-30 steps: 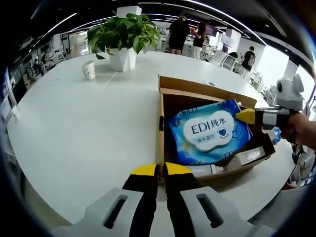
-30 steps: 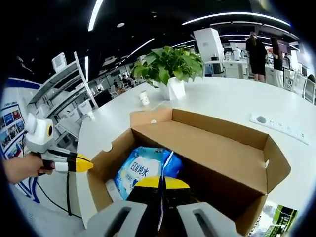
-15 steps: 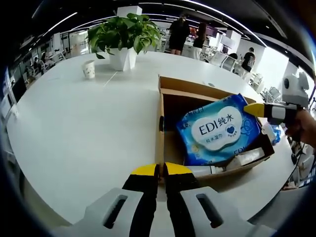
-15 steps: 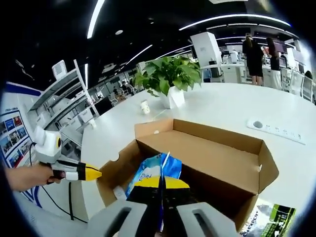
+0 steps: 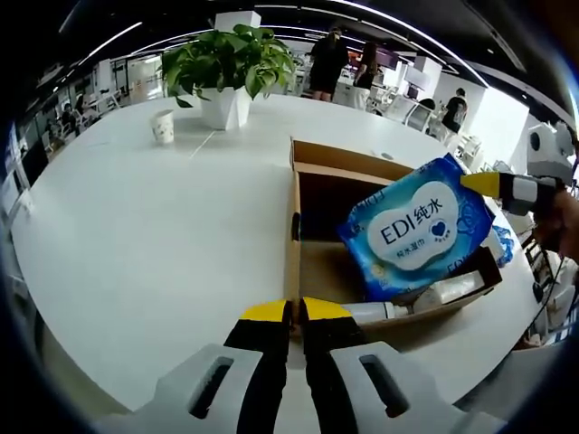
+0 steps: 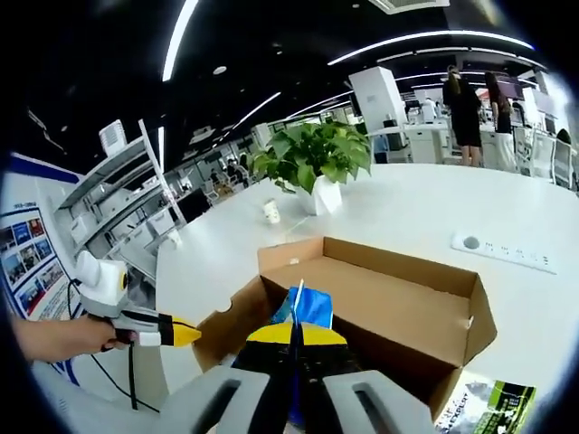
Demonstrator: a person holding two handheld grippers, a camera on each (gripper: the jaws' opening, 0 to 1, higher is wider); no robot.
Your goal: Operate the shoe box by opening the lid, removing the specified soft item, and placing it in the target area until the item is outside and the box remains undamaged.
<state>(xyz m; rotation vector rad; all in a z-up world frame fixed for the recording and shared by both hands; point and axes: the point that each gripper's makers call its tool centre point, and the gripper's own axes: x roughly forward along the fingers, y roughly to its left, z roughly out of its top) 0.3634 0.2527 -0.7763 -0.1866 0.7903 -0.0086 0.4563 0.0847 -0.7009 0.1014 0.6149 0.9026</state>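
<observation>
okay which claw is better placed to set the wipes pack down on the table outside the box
Right. The right claw is shut on the wipes pack, holding it above the shoe box. The left claw is shut and empty at the box's near corner.

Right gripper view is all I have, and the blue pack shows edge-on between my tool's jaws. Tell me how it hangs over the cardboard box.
Observer: The blue soft pack of wet wipes, with a white "EDI" label, hangs tilted. The right tool pinches it at one corner, and its low end is in front of the inside of the open brown cardboard box.
Operator: Report what lies in the box.
Observer: A white tube-shaped item lies along the inside of the wall nearest the left tool.
Operator: Give me the left tool's jaws.
Observer: The left tool is shut, yellow tips together, pointing at the box's near corner.
</observation>
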